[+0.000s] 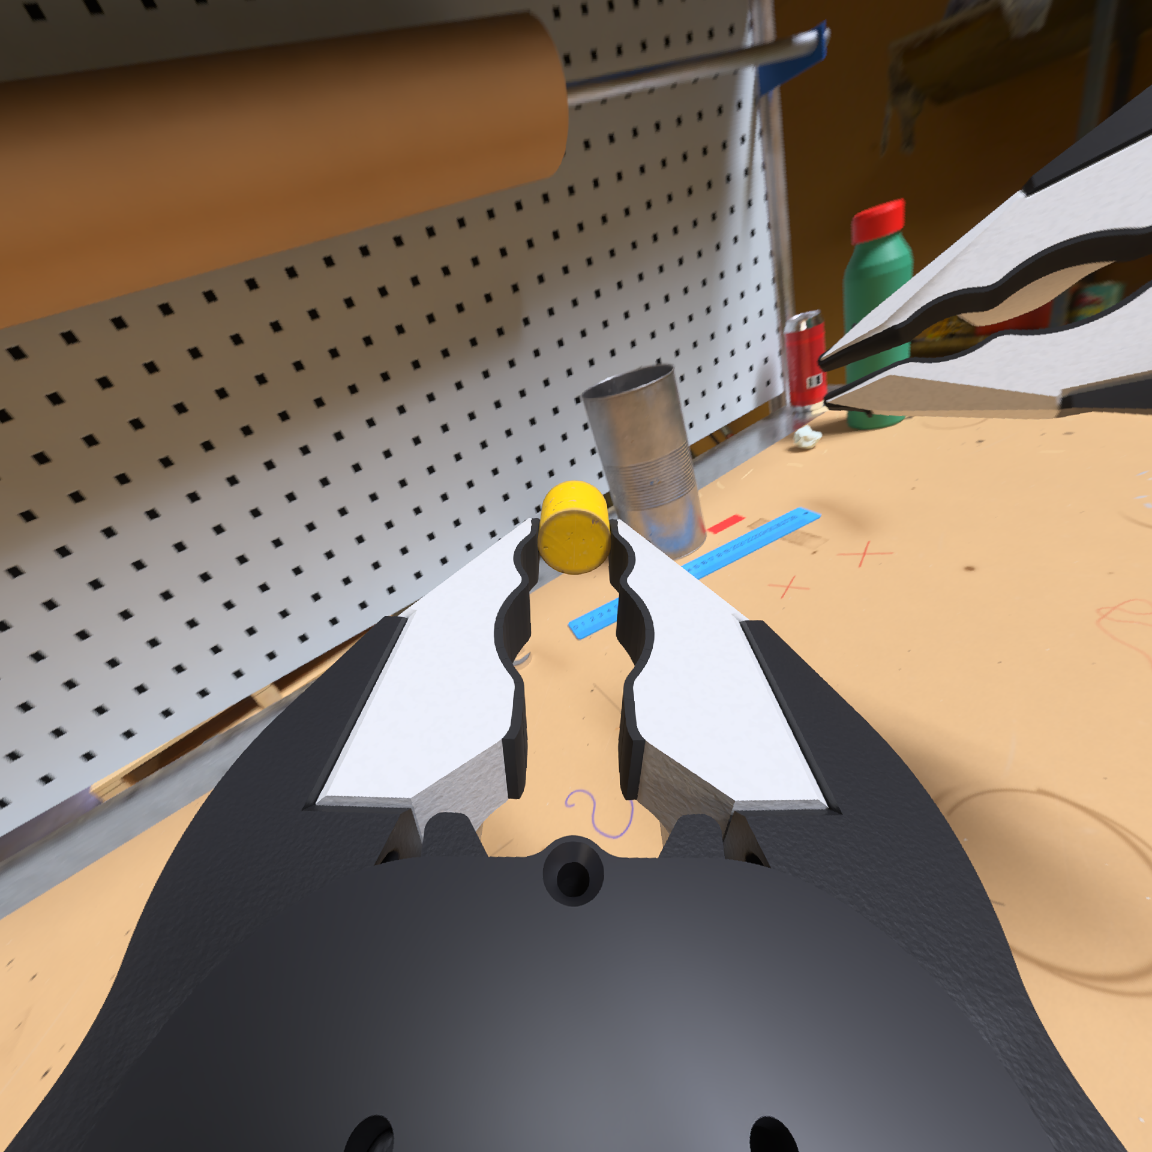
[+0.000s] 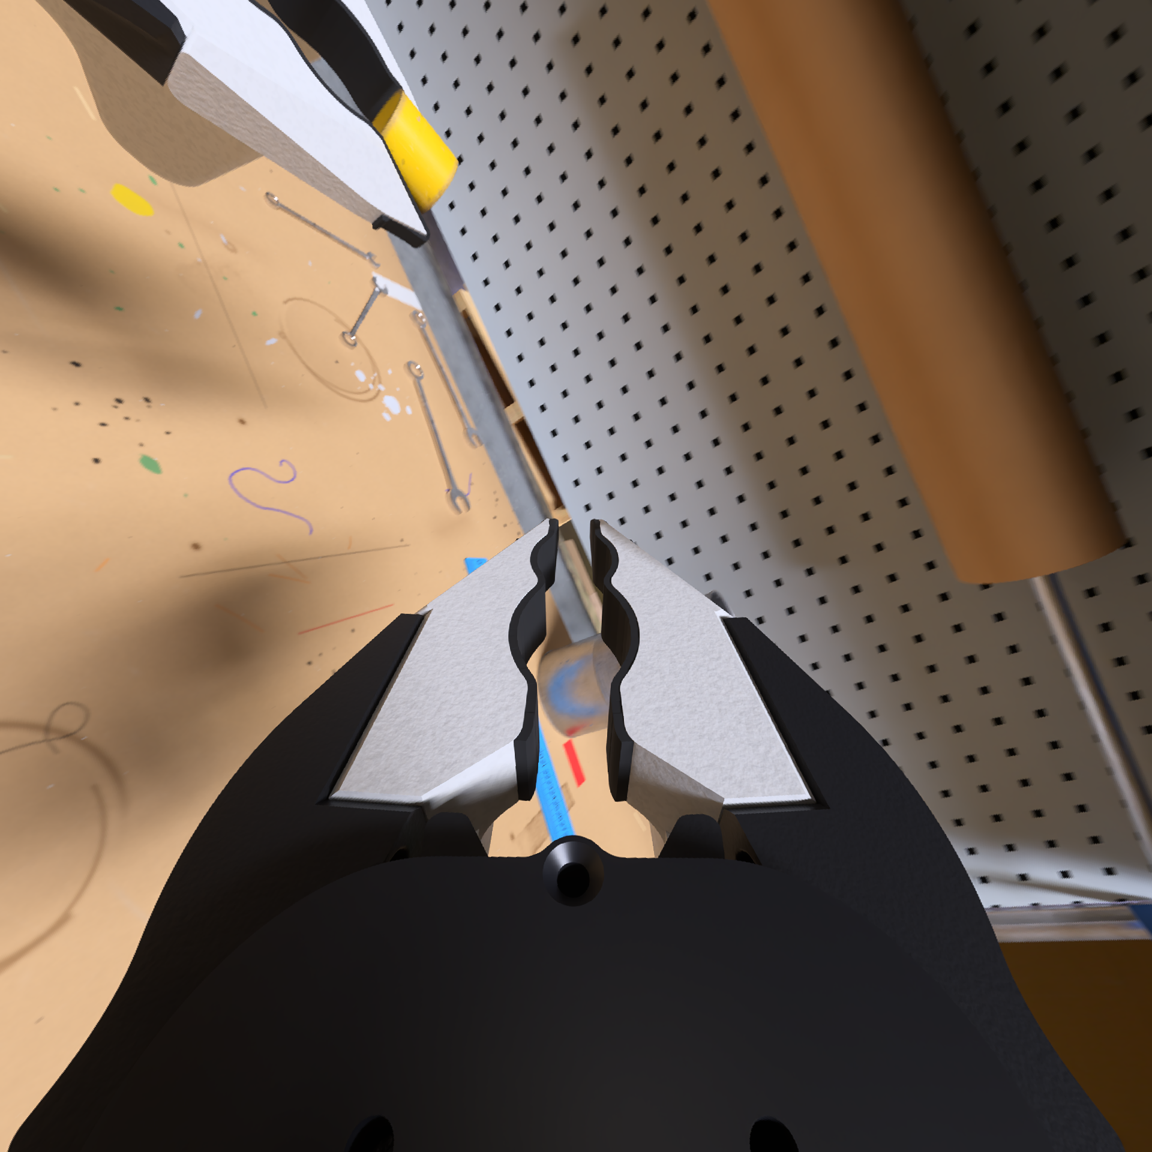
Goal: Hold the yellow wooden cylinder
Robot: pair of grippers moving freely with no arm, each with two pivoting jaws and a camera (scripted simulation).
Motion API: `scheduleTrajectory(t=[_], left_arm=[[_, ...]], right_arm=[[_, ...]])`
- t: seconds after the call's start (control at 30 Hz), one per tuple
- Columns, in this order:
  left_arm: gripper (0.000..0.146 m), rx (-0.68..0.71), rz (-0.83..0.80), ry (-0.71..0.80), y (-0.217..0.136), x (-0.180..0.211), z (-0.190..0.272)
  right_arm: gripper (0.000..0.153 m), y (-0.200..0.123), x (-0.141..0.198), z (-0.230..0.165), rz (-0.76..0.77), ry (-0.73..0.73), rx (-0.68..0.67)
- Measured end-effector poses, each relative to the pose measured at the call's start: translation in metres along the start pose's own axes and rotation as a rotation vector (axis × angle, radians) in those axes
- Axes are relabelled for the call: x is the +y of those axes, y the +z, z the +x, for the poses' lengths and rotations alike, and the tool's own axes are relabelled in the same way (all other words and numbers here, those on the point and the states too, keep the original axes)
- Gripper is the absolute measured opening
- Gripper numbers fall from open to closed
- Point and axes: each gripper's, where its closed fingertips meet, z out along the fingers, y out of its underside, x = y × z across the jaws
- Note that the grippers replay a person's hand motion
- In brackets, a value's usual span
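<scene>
- Closest to the left wrist camera is the dark body of the left gripper [image 1: 573, 542], its white fingers with wavy black pads reaching forward; its jaws pinch the yellow wooden cylinder [image 1: 573, 530] at the very tips, one flat end facing the camera.
- From the right wrist view that cylinder [image 2: 417, 149] sticks out sideways past the fingertips, lifted clear of the tan worktop surface [image 2: 156, 561] and close to the white perforated pegboard [image 2: 686, 374].
- Right gripper [image 2: 573, 536] hangs tilted above the surface with its jaws slightly spread and nothing between them; in the left wrist view it enters from the upper right edge, mostly cut off.
- Behind the left fingers stands an open-topped grey metal can [image 1: 645, 455]; its inside is not visible, and in the right wrist view only a blurred part shows between the fingers.
- Partly hidden by the fingers is a flat blue plastic ruler [image 1: 748, 542] lying on the surface.
- Farther back, a red drinks can [image 1: 804, 355] and a green bottle with a red cap [image 1: 873, 293] are partly covered by the right gripper's tips.
- Several thin steel spanners [image 2: 436, 430] lie near the pegboard's foot.
- Overhead, a brown paper roll [image 1: 268, 156] runs off the frame's left edge.
</scene>
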Motion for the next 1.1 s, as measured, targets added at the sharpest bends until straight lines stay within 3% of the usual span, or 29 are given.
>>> scheduleTrajectory(t=[0.4,0.87,1.1], left_arm=[[0.021,-0.127,-0.182,-0.051,0.010,0.037,-0.024],[0.021,-0.139,-0.199,-0.030,0.009,0.044,-0.028],[0.021,-0.104,-0.188,-0.044,0.007,0.041,-0.022]], right_arm=[[0.013,0.002,0.018,-0.021,-0.077,0.102,-0.085],[0.018,-0.007,0.017,-0.040,-0.076,0.118,-0.145],[0.024,-0.019,0.023,-0.069,-0.074,0.217,-0.375]])
